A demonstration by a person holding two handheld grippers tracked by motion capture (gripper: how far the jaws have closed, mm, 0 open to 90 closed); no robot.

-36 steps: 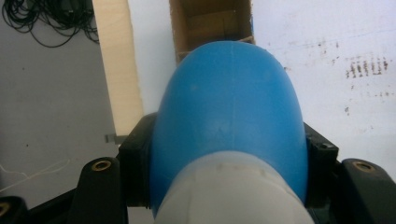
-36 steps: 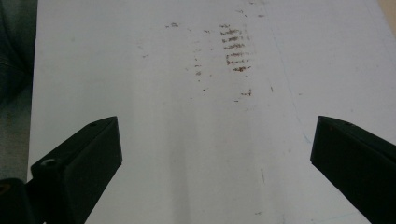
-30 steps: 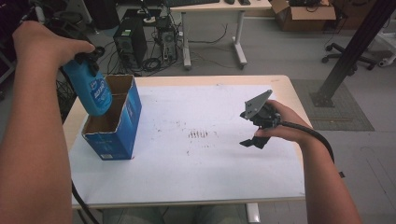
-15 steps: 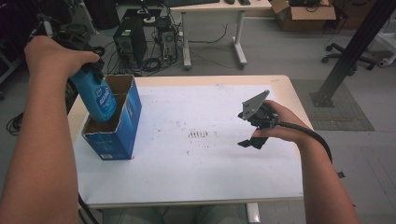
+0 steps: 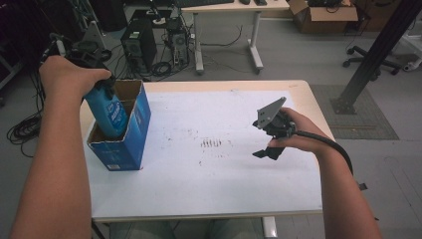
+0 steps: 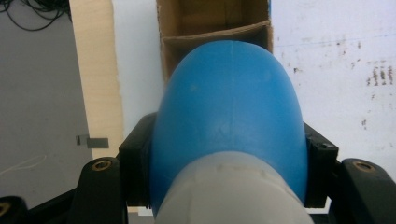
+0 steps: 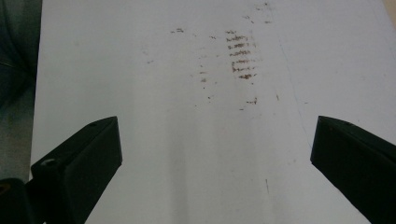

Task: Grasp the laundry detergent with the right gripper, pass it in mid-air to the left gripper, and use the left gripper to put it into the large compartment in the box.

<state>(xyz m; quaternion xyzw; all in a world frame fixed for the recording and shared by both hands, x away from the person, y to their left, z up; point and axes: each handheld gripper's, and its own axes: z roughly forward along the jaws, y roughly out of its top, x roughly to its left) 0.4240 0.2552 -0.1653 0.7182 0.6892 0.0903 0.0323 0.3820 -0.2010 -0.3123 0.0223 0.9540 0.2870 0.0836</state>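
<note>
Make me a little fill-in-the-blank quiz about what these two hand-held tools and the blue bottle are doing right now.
1. The left tool is shut on a blue ____.
2. The bottle's lower end is inside an open blue cardboard ____.
3. The right tool has its jaws wide ____ and holds nothing.
4. The brownish smudges on the white tabletop lie between the box and the ____ tool.

Missing words: bottle; box; open; right

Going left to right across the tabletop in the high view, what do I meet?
Blue bottle clamped in the left gripper → open blue cardboard box it stands in → dark scuff marks on the white table → right gripper, open.
</note>
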